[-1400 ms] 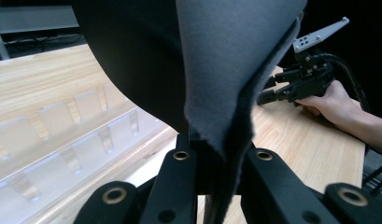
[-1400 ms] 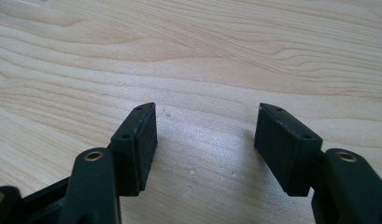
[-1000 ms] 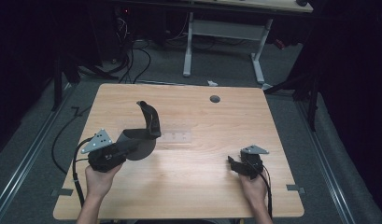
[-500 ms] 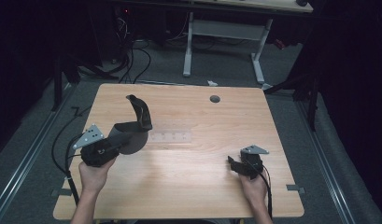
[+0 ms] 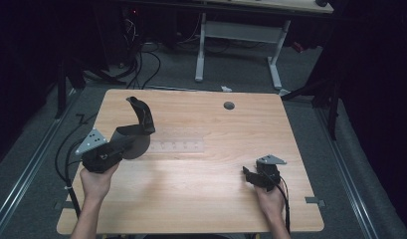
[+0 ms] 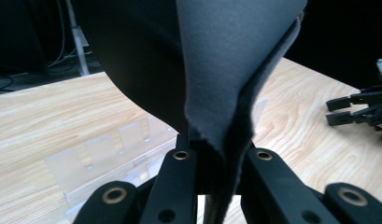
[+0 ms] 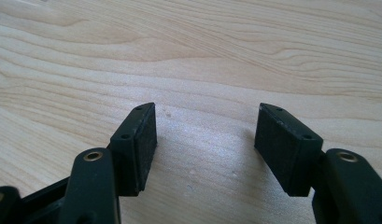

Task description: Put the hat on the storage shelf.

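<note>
**Left of table: one cloth held up, one clear rack empty**

On the left half of the table the left gripper is clamped tight on one dark grey cloth. Cloth sits between the jaws in the left gripper view, pinched at a folded edge; the rest stands up and curls over above the jaws. It is clear of the tabletop apart from maybe the low rounded part, can't tell.

Counts:
- Grippers: two, one per hand.
- Cloth: one.
- Clear plastic rack: one, lying flat mid-table, just beside the cloth on its right. Slots look empty in the left gripper view.
- Cable hole in the tabletop: one, far side, well apart from both hands.

Right gripper rests low at the near right, well apart from cloth and rack. Jaws are spread wide, with bare wood between the pads, nothing gripped. It also shows at the right edge of the left gripper view.

Cables trail from both grippers off the near edge.
</note>
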`<state>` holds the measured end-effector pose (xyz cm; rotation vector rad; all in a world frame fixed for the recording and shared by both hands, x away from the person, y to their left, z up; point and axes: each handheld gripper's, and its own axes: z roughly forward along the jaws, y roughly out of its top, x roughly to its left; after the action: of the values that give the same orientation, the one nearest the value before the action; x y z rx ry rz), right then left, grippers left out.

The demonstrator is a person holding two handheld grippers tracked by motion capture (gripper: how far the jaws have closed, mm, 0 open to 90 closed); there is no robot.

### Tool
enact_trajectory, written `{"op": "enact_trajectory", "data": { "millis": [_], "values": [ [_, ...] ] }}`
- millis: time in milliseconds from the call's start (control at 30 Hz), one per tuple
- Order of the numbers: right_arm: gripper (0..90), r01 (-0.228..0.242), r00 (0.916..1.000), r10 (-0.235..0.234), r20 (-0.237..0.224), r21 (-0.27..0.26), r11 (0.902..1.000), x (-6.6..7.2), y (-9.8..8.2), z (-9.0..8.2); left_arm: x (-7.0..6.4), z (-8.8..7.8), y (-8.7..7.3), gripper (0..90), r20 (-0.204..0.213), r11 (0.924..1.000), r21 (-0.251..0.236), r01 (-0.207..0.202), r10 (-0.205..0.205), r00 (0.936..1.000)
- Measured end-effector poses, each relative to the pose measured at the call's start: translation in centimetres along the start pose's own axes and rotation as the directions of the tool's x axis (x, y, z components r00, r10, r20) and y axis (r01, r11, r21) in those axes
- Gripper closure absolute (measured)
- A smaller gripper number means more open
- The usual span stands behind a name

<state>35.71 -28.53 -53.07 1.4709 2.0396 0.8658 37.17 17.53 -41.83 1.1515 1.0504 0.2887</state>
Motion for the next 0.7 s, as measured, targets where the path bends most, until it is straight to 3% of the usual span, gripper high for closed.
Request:
{"op": "enact_trajectory", "data": {
  "millis": [267, 367, 567, 700],
  "values": [
    [39.1, 0.002, 1.0000, -0.002, 0.000, 0.000, 1.0000, 0.0, 0.0, 0.0, 0.7, 0.3, 0.2, 86.1, -0.013, 1.0000, -0.003, -0.005, 0.005, 0.9999],
    [39.2, 0.002, 1.0000, -0.002, 0.000, 0.000, 1.0000, 0.0, 0.0, 0.0, 1.1, 0.4, 0.5, 86.1, -0.014, 0.9997, -0.018, 0.017, -0.017, 0.9998],
    [39.1, 0.000, 1.0000, 0.000, 0.000, 0.000, 1.0000, 0.0, 0.0, 0.0, 1.9, 0.5, 1.0, 86.1, -0.044, 0.9993, -0.035, 0.014, -0.015, 0.9989],
    [39.1, 0.002, 1.0000, -0.002, 0.000, 0.000, 1.0000, 0.0, 0.0, 0.0, 2.4, 0.7, 1.0, 86.1, -0.070, 0.9992, -0.037, -0.013, 0.010, 0.9975]
  ]
}}
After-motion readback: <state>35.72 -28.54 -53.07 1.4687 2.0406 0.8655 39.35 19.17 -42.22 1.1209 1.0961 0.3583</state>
